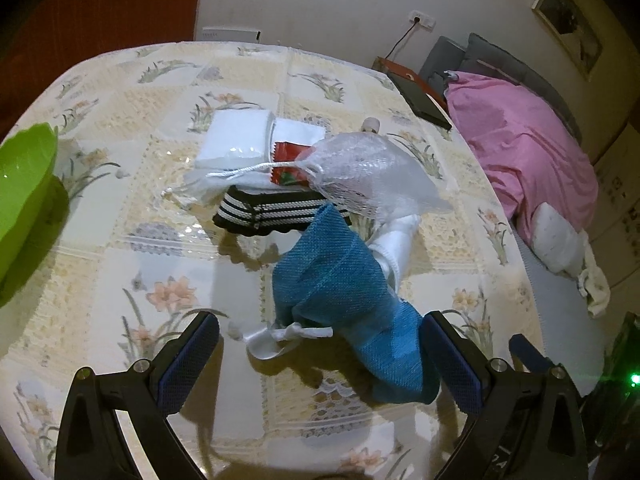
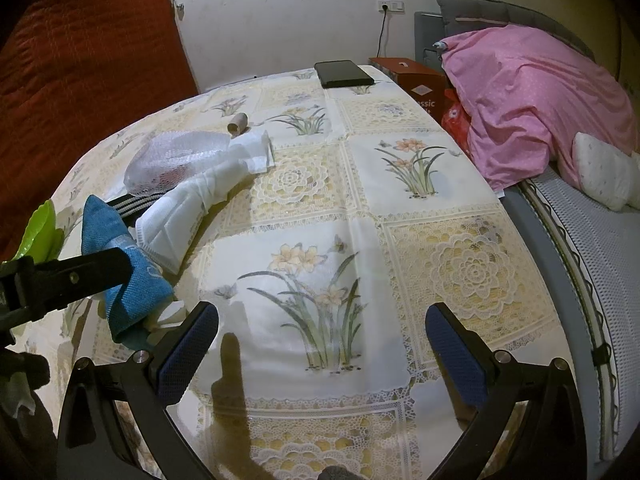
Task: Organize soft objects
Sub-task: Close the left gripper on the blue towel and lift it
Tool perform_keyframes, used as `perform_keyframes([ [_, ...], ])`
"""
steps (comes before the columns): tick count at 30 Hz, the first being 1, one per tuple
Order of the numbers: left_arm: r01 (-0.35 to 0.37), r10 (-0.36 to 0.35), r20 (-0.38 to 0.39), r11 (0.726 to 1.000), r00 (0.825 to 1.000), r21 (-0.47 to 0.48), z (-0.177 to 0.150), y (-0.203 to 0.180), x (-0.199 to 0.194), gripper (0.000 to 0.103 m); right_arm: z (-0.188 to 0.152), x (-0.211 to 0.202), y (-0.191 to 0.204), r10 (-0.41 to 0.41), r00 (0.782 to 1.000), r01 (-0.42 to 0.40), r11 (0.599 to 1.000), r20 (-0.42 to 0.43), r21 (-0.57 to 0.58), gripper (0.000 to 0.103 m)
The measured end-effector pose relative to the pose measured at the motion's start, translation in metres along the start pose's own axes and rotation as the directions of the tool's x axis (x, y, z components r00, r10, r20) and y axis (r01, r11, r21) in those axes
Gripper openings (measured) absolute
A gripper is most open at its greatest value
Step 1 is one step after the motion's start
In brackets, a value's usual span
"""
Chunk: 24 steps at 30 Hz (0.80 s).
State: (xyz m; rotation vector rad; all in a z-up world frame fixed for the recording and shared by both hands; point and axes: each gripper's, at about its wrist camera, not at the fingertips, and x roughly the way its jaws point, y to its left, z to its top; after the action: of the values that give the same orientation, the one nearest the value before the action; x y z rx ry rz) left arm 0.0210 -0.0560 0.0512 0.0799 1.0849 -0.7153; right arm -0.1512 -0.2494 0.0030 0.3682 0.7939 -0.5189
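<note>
A blue woven cloth (image 1: 344,292) with a white ribbon (image 1: 280,340) lies on the flowered tablecloth (image 1: 120,240), between the wide-apart fingers of my left gripper (image 1: 320,356), which is open; its right pad (image 1: 452,360) is at the cloth's edge. Behind it lie a black sock with white stripes (image 1: 264,212), a white mesh bag (image 1: 360,168), a folded white cloth (image 1: 240,136) and a red packet (image 1: 288,152). My right gripper (image 2: 322,348) is open over bare tablecloth, to the right of the blue cloth (image 2: 132,280). A white rolled cloth (image 2: 188,208) lies beside the mesh bag (image 2: 176,160).
A green bowl (image 1: 24,192) sits at the table's left edge. A black tablet (image 2: 343,73) and a cardboard tube (image 2: 239,123) lie near the far edge. A red box (image 2: 420,80) and a bed with pink bedding (image 2: 540,100) stand to the right of the table.
</note>
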Motion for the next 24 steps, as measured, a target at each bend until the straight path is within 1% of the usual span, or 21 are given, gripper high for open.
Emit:
perform_keyframes([
  [1,0.008,-0.008,0.001,1.0,1.0,-0.004,0.0,0.0,0.001,0.1,0.0,0.0,0.0,-0.001,1.0,0.001,1.0,-0.001,-0.001,0.103],
  [3,0.028,-0.028,0.0,1.0,1.0,-0.011,0.0,0.001,0.002,0.092,0.0,0.0,0.0,-0.001,1.0,0.001,1.0,-0.001,-0.001,0.103],
  [6,0.056,-0.056,-0.001,0.998,0.998,-0.019,0.0,0.002,0.002,0.084,-0.001,0.0,0.0,-0.005,1.0,0.005,1.0,-0.003,-0.005,0.103],
  [7,0.059,-0.059,0.002,0.998,0.998,-0.017,0.0,0.002,0.001,0.083,-0.002,0.0,0.0,-0.008,1.0,0.008,1.0,-0.006,-0.009,0.103],
  [10,0.074,-0.074,0.011,0.997,0.997,0.002,-0.002,0.0,-0.003,0.073,-0.004,0.0,0.004,-0.031,0.999,0.031,0.999,-0.019,-0.038,0.103],
  [12,0.07,-0.07,0.02,0.998,0.997,0.008,-0.002,0.0,-0.007,0.067,-0.005,0.002,0.008,-0.051,0.998,0.049,0.997,-0.03,-0.063,0.103],
  [14,0.072,-0.072,0.029,0.997,0.997,0.009,-0.003,0.003,-0.011,0.063,-0.005,0.003,0.011,-0.066,0.997,0.063,0.995,-0.037,-0.083,0.103],
  [17,0.082,-0.082,0.038,0.997,0.996,-0.002,-0.004,0.008,-0.017,0.054,-0.006,0.003,0.009,-0.055,0.997,0.05,0.994,-0.045,-0.095,0.103],
  [18,0.081,-0.081,0.045,0.997,0.996,-0.003,-0.004,0.01,-0.02,0.049,-0.006,0.002,0.009,-0.049,0.998,0.043,0.994,-0.048,-0.103,0.103],
  [19,0.078,-0.078,0.052,0.997,0.996,-0.001,-0.004,0.011,-0.022,0.047,-0.006,0.002,0.008,-0.043,0.998,0.037,0.993,-0.05,-0.112,0.103],
  [20,0.069,-0.069,0.063,0.998,0.996,0.003,-0.005,0.013,-0.026,0.042,-0.006,0.002,0.008,-0.039,0.998,0.033,0.992,-0.052,-0.12,0.103],
  [21,0.06,-0.06,0.07,0.998,0.996,0.006,-0.006,0.014,-0.028,0.04,-0.006,0.002,0.009,-0.037,0.998,0.03,0.992,-0.054,-0.126,0.103],
  [24,0.062,-0.061,0.066,0.998,0.996,-0.016,-0.007,0.024,-0.029,0.04,-0.006,0.002,0.01,-0.036,0.998,0.028,0.99,-0.058,-0.14,0.103],
])
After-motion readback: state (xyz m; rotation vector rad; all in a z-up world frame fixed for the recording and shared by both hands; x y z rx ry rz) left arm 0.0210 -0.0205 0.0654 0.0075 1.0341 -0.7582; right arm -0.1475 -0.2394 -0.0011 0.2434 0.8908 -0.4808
